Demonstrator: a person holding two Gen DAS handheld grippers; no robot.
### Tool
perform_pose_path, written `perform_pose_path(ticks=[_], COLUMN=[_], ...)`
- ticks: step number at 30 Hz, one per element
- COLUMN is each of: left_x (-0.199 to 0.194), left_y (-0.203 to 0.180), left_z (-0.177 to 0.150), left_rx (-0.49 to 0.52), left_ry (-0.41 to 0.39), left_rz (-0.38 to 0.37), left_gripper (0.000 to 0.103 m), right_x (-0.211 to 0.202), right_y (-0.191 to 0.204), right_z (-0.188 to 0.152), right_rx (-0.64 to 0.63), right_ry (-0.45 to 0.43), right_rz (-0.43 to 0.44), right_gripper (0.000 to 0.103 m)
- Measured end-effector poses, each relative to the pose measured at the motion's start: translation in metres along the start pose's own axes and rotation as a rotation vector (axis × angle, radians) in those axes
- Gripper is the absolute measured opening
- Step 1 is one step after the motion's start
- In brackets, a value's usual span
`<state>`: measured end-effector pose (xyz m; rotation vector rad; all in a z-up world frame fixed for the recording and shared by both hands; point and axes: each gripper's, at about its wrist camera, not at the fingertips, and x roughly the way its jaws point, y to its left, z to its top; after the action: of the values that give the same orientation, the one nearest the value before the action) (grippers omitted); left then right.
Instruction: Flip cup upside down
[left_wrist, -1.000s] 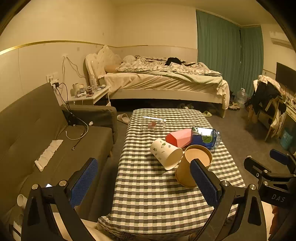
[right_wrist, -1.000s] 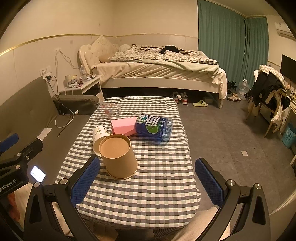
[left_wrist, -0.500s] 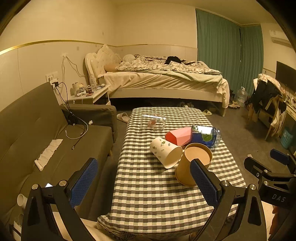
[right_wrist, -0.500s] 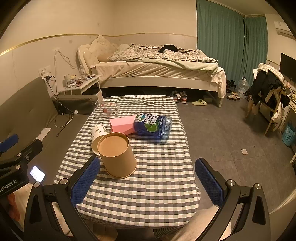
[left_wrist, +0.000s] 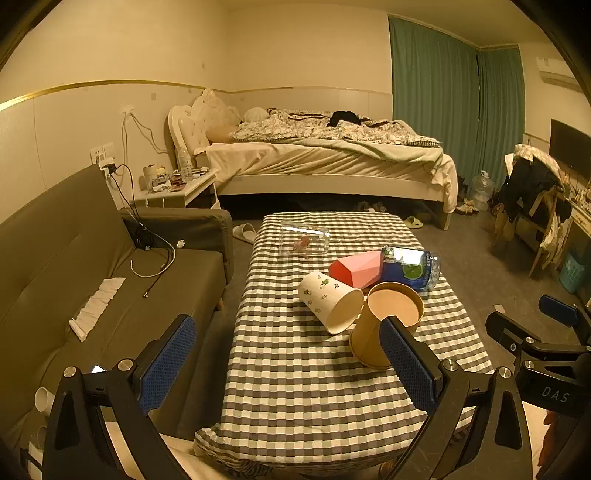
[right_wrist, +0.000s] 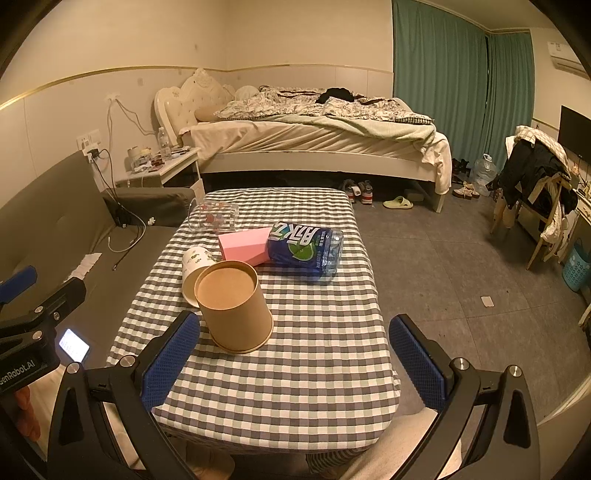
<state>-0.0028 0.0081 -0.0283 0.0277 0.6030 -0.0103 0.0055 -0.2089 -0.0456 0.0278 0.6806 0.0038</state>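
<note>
Nothing on the checked table (right_wrist: 325, 354) has shifted since a second ago; both grippers only drift slightly, left gripper (left_wrist: 288, 360) and right gripper (right_wrist: 295, 363) hanging with jaws spread wide, empty. Left to right: the white paper cup (left_wrist: 330, 306) lies on its side touching the brown cup (right_wrist: 233, 304), which stands rim-down near the table's front, so a careless reach could probably roll the white one off the left edge.

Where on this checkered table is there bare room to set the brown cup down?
Free: the near strip of the table between the brown cup and the front edge, and the far end beyond the clear jar. Crowded: the middle, where the white cup, pink box and blue bottle pack cluster.
</note>
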Motion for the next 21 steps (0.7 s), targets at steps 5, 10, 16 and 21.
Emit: perform_pose_path(ticks=[5, 10, 16, 21], left_x=[0.0001, 0.0002, 0.0002, 0.0001], left_y=[-0.0004, -0.0009, -0.0012, -0.0013], left_z=[-0.0007, -0.0009, -0.0004, -0.0006], left_rx=[0.002, 0.001, 0.002, 0.001], left_ry=[0.002, 0.002, 0.002, 0.002], left_rz=[0.001, 0.001, 0.002, 0.002], left_gripper=[0.102, 0.102, 0.102, 0.102], right_x=[0.0004, 0.0013, 0.0019, 0.0024], right_y=[-0.0004, 0.001, 0.0027, 0.0033], right_z=[-0.0018, -0.0026, -0.0024, -0.0032], right_rx=[-0.001, -0.001, -0.002, -0.002], right_ry=[0.003, 0.006, 0.008, 0.012], right_rz=[-0.001, -0.003, -0.003, -0.003], right_gripper=[0.103, 0.103, 0.103, 0.103])
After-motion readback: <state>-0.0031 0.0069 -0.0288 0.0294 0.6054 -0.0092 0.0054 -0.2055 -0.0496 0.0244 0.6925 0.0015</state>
